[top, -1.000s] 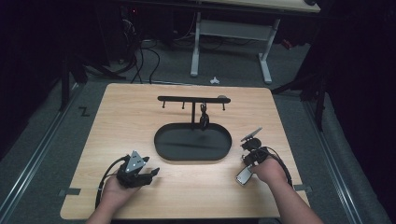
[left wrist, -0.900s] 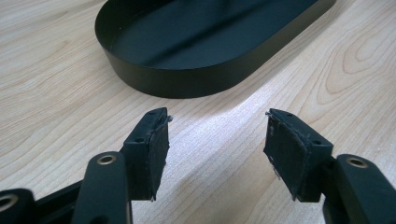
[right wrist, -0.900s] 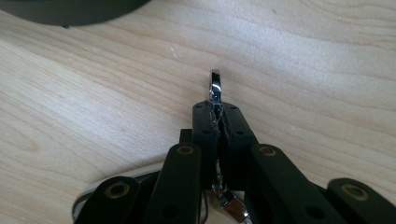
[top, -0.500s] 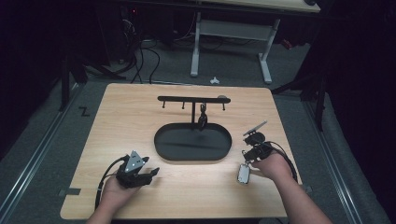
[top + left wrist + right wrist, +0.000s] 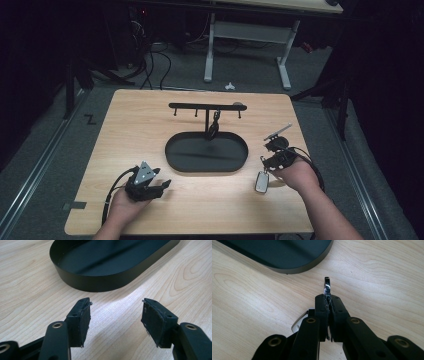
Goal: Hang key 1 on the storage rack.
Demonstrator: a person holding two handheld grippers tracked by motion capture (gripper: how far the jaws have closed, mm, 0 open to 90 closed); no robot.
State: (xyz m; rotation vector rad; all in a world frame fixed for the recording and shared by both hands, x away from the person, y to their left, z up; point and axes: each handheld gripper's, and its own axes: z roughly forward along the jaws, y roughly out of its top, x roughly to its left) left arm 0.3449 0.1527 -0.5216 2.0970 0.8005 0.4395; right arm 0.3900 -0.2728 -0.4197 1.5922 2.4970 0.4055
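So we've got one wooden table [image 5: 150,125] with one black oval tray [image 5: 206,152] sitting about in the middle, and one black rack [image 5: 207,106] standing just behind the tray – a single crossbar on one post. We count four little hooks hanging under that bar, and one dark loop-shaped item [image 5: 214,127] dangles from one of them, down by the post; it's too small for us to say what it is.

Two grippers are in play. Our left gripper [image 5: 161,184] rests low near the front edge of the table, left of the tray, and in the left gripper view its two pads [image 5: 82,320] stand well apart with only bare wood between them – the tray's near wall [image 5: 100,281] sits just ahead.

Our right gripper [image 5: 266,161] is off the tray's right end. In the right gripper view its jaws are pressed together on one shiny metal ring [image 5: 327,286], which pokes out edge-on past the tips. One silvery key fob [image 5: 261,181] hangs below that gripper in the high view, over the wood near the tray's right end. We can see a bit of it under the jaws too.
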